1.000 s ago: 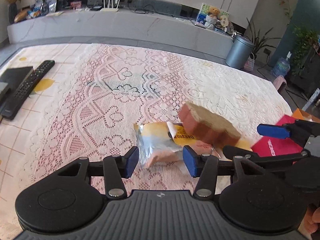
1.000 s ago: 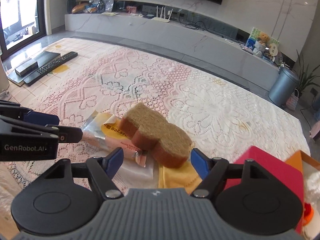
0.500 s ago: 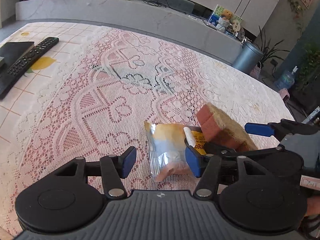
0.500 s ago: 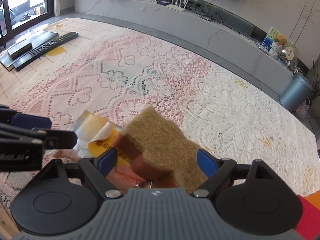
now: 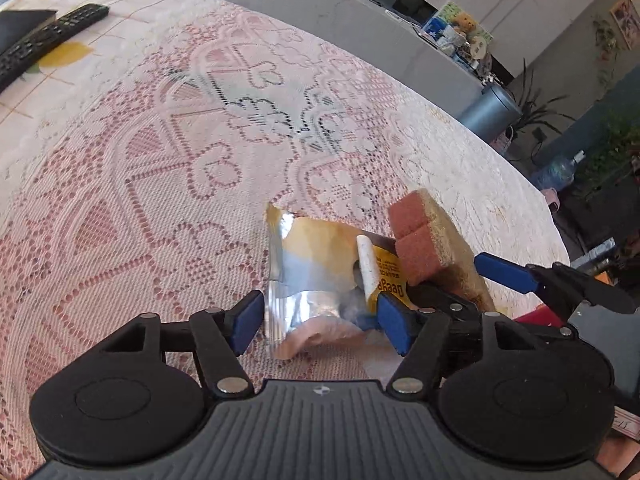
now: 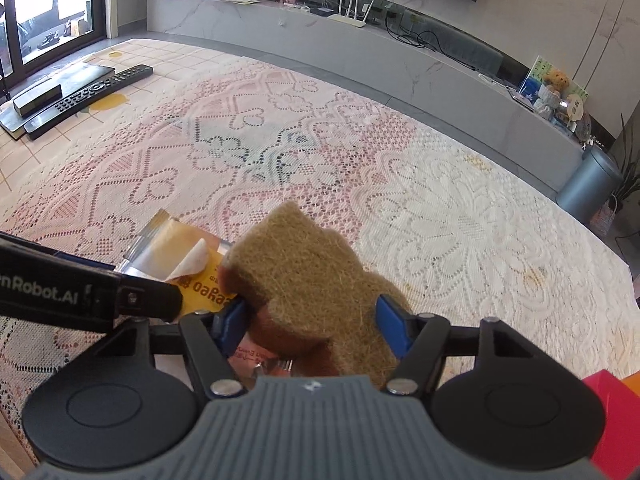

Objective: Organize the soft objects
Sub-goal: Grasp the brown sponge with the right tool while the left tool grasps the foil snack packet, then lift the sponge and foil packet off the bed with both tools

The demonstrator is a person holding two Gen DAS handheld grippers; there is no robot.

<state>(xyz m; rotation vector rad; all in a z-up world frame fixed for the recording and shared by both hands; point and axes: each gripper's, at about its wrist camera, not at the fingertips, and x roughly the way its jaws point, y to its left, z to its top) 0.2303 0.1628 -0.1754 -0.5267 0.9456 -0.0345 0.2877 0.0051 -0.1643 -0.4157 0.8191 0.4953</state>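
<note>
A: How does the right claw [image 6: 312, 322] stand?

B: Its blue pads sit on either side of the sponge [image 6: 316, 280], touching its edges. The jaws have just been closing, with the sponge between them. A second ago the sponge lay further ahead of the fingers; now it fills the gap and hides much of the near view.

A: And the left claw [image 5: 322, 318]?

B: Released, and its jaws have just been opening. The packet [image 5: 316, 264] lies between the pads, close to both, but neither visibly presses it. A second ago only its near end reached the gap.

A: Where are the two things?

B: Both lie on the lace cloth [image 5: 160, 184] near the surface's near right part. The sponge leans on the packet's right end, scrubby tan face towards the right claw, red foam side towards the left one.

A: Further out?

B: A remote [image 6: 92, 92] lies at the far left edge; it has slid towards the corner of the left view. A red sheet [image 6: 612, 420] shows at the near right.
</note>
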